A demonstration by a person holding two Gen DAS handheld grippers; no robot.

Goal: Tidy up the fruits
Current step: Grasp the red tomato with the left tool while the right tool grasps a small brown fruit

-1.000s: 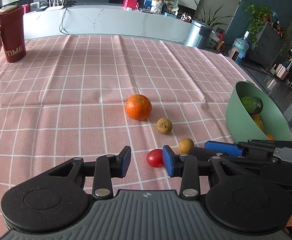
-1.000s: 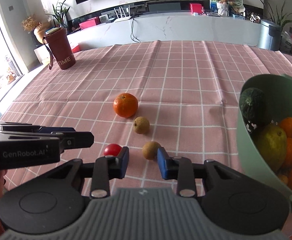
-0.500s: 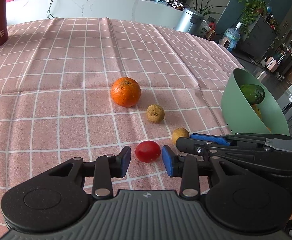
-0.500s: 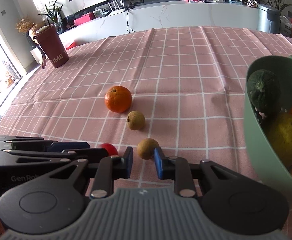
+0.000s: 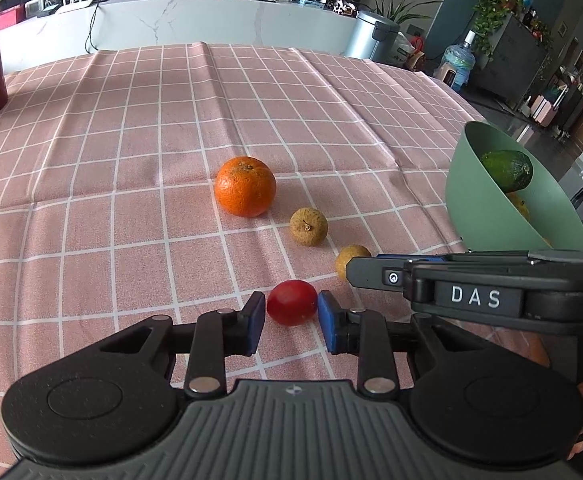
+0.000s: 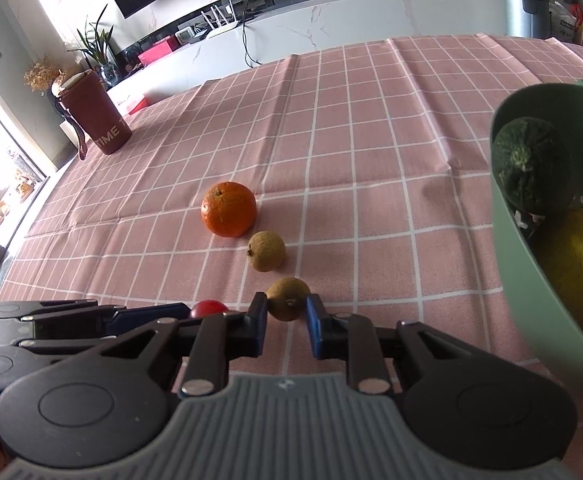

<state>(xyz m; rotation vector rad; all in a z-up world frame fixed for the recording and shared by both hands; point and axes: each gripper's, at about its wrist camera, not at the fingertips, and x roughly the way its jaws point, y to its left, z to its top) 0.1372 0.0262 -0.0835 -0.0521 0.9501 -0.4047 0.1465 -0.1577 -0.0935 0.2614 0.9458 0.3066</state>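
- My left gripper (image 5: pixel 290 316) has the red cherry tomato (image 5: pixel 292 307) sitting squarely between its blue pads, low on the pink checked tablecloth (image 5: pixel 131 184). The jaws are closing; I see a thin gap on each side, so I judge it not yet pinched.
- My right gripper (image 6: pixel 287 316) is pinching the nearer brown longan (image 6: pixel 288 298); both pads sit against its sides.
- The relation that matters: the green bowl (image 6: pixel 515 264) lies to the right of both fruits and closer to the right gripper, so I judge the right hand has the shorter carry, and the left must cross behind or over it.
- The two grippers lie side by side, very close; in the left view the right gripper's body runs across just beyond my right pad.
- Loose on the cloth in a diagonal line beyond the pads: a second longan (image 5: pixel 308 226), then an orange (image 5: pixel 245 186).
- Hidden: the held longan is half covered in the left view, and the tomato shows only as a red sliver in the right view. The bowl is cut off at the frame edge; I see an avocado (image 6: pixel 529 166), a yellow-green fruit and oranges inside.
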